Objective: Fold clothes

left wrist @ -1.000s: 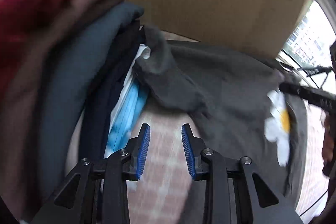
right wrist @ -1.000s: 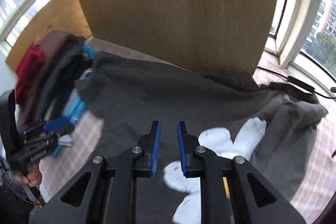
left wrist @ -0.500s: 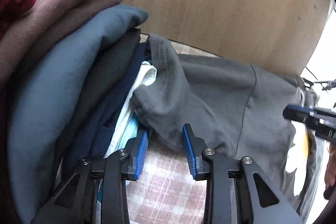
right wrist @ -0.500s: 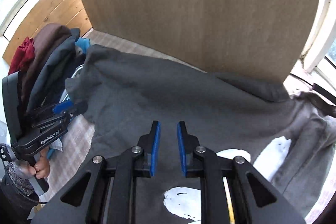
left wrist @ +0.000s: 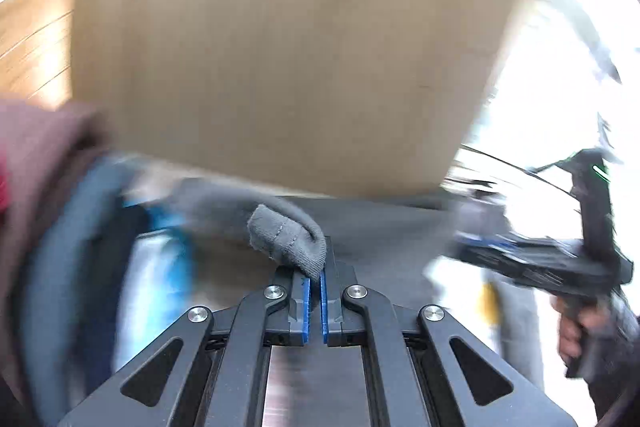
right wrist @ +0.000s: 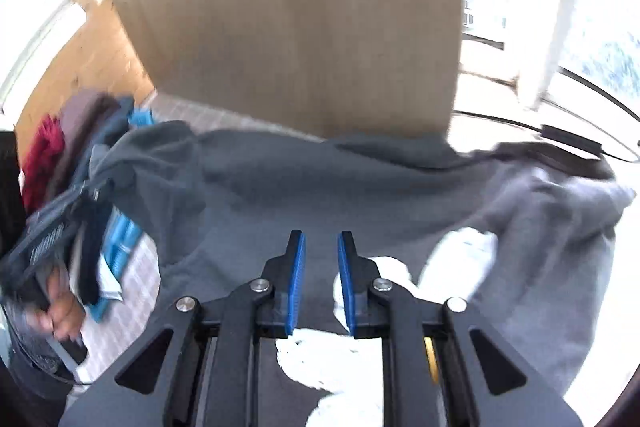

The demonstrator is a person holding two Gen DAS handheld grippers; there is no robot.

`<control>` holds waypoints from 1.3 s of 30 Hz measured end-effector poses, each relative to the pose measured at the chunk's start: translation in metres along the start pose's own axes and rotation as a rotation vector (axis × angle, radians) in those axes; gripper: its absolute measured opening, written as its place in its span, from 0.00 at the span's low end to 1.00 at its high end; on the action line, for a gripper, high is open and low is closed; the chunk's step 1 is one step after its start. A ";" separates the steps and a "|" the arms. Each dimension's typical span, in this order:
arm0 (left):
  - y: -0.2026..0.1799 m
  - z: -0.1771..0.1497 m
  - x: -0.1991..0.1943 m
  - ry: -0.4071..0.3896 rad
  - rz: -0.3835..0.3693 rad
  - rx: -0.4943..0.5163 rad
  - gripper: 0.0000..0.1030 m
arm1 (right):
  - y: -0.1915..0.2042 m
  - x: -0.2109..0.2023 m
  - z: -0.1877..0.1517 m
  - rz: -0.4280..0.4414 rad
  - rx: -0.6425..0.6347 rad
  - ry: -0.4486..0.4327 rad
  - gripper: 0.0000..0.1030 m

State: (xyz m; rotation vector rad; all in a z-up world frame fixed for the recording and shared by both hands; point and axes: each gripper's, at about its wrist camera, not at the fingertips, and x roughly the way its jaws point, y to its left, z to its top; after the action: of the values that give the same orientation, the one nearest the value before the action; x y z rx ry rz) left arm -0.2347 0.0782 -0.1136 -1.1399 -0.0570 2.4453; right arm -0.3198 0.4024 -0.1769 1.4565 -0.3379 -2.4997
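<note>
Left wrist view: left gripper (left wrist: pixel 315 277) fingers clamped on grey sweatshirt (left wrist: pixel 286 233) cuff (right gripper (right wrist: pixel 321 259) fingers apart).

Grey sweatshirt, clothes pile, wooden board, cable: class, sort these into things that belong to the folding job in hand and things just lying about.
Belonging to the job:
grey sweatshirt, its cuff pinched in the left gripper
right gripper, open above it

Lying about:
clothes pile
wooden board
black cable

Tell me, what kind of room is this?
Probably a sunlit corner of a home: bright windows, a stack of folded clothes beside a grey sweatshirt spread on a checked cloth, with a wooden board behind.
</note>
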 end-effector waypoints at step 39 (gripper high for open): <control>0.023 -0.130 -0.030 0.292 -0.072 0.080 0.20 | 0.162 0.067 0.005 0.064 -0.458 0.201 0.04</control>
State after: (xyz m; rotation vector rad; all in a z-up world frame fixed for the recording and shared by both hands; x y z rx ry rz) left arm -0.1305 0.0264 -0.1831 -1.4192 0.0859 2.1753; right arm -0.3436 0.2285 -0.1787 1.4516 0.2084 -2.1621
